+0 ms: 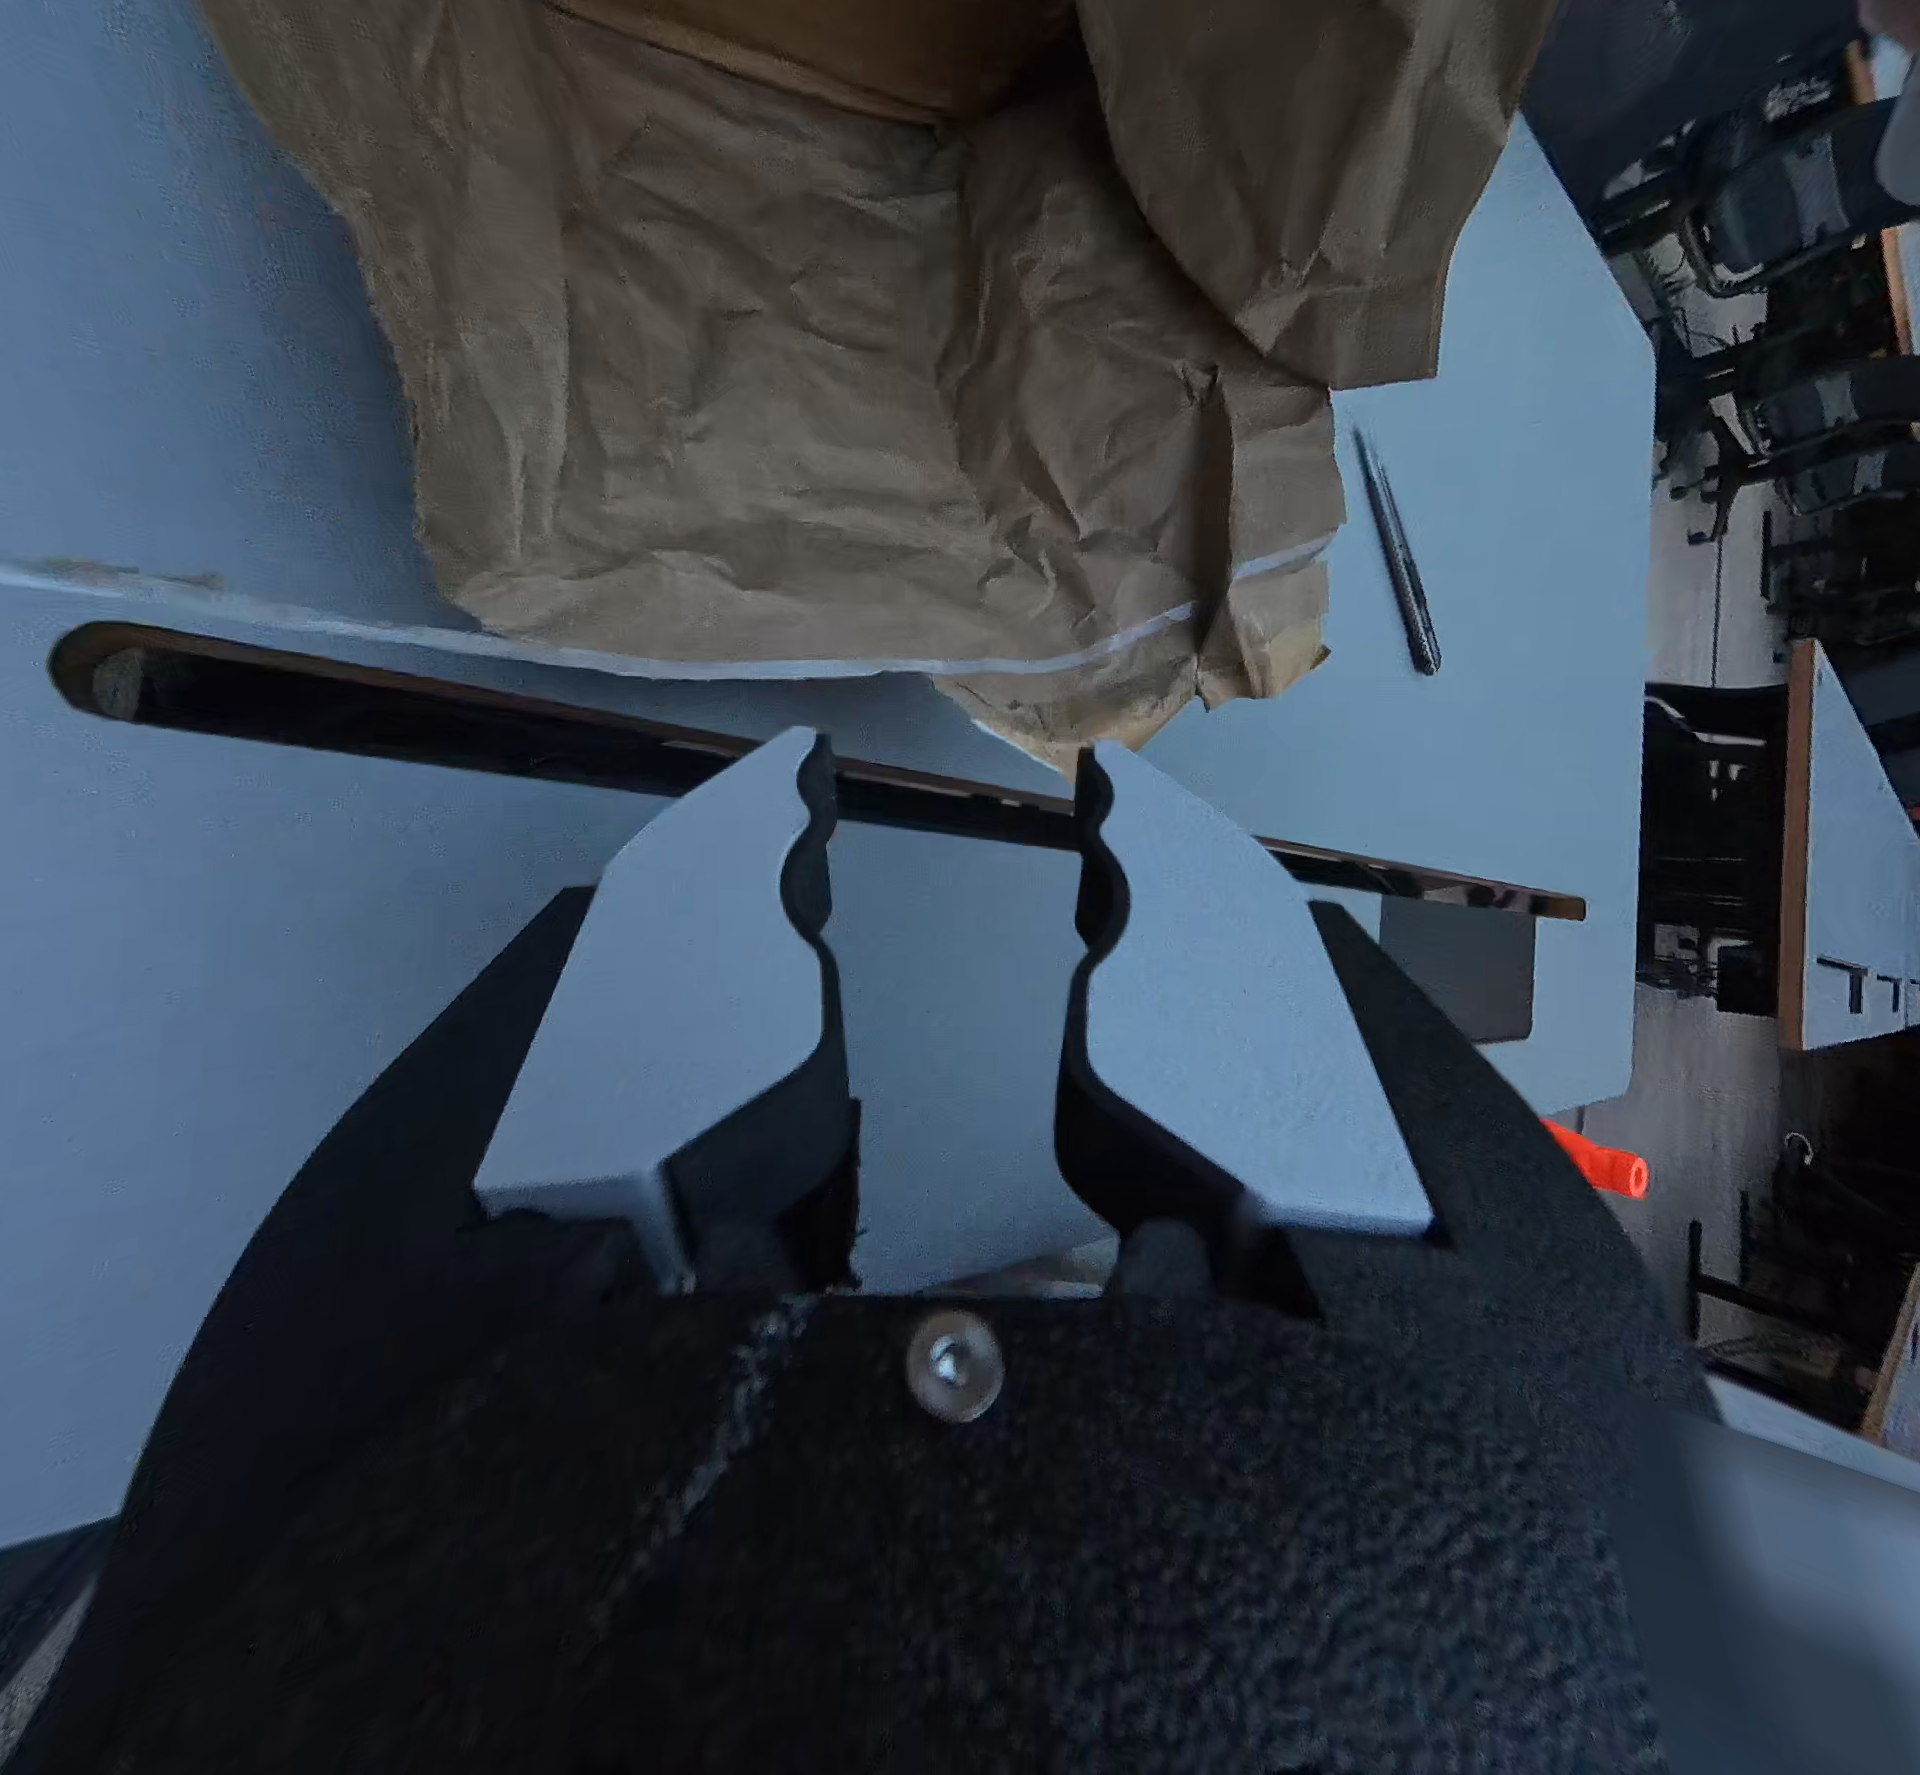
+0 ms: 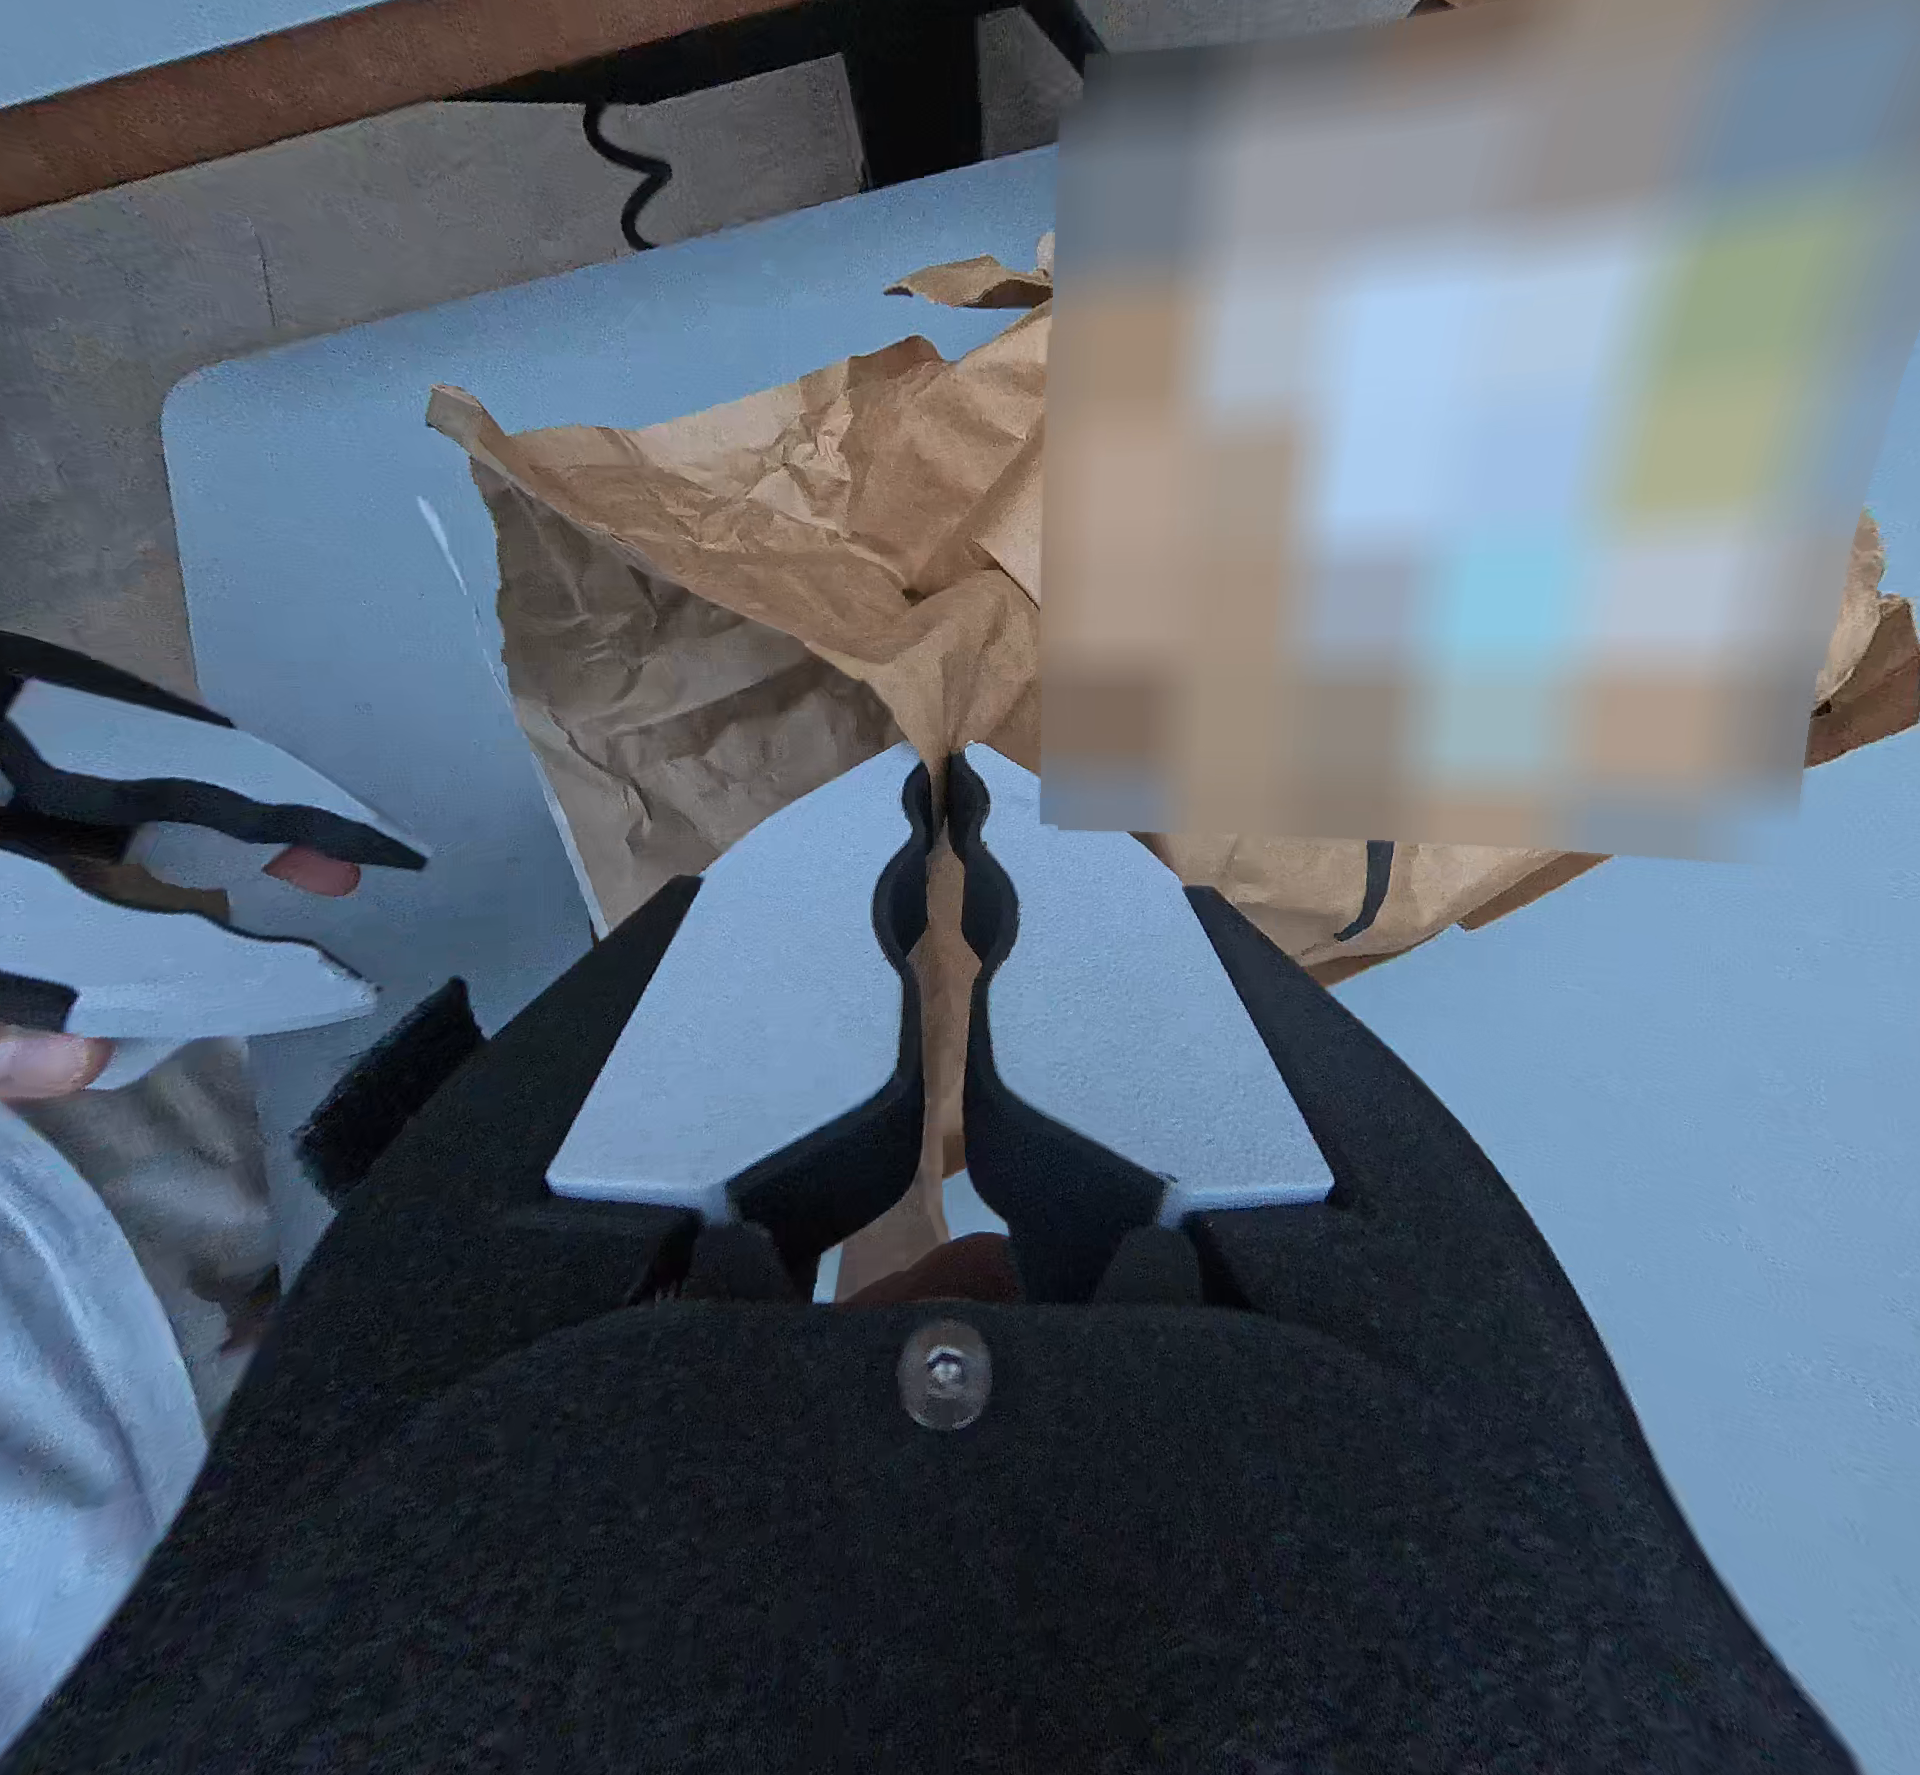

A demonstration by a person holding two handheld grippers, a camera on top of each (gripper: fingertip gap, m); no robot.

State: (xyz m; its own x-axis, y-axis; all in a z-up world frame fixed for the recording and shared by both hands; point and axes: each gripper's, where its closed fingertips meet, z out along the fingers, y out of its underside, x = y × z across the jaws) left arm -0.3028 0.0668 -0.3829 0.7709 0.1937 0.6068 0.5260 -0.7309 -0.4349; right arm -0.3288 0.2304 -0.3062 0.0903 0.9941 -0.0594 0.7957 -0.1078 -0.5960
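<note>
Right gripper [image 2: 945,769] fingers pinch crumpled brown paper [image 2: 727,562] on white worktop [image 2: 1610,1154], w/ left gripper [image 1: 951,769] fingers apart, empty, just short of paper's edge, pen [image 1: 1397,551] beside.

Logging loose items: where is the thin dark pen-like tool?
In the left wrist view, the thin dark tool lies on the white table, right of the crumpled brown paper.

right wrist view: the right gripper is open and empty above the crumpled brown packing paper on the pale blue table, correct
Not quite. The right wrist view shows the right gripper shut, pinching a fold of the crumpled brown packing paper between its fingertips. The paper does lie on the pale blue table.
</note>
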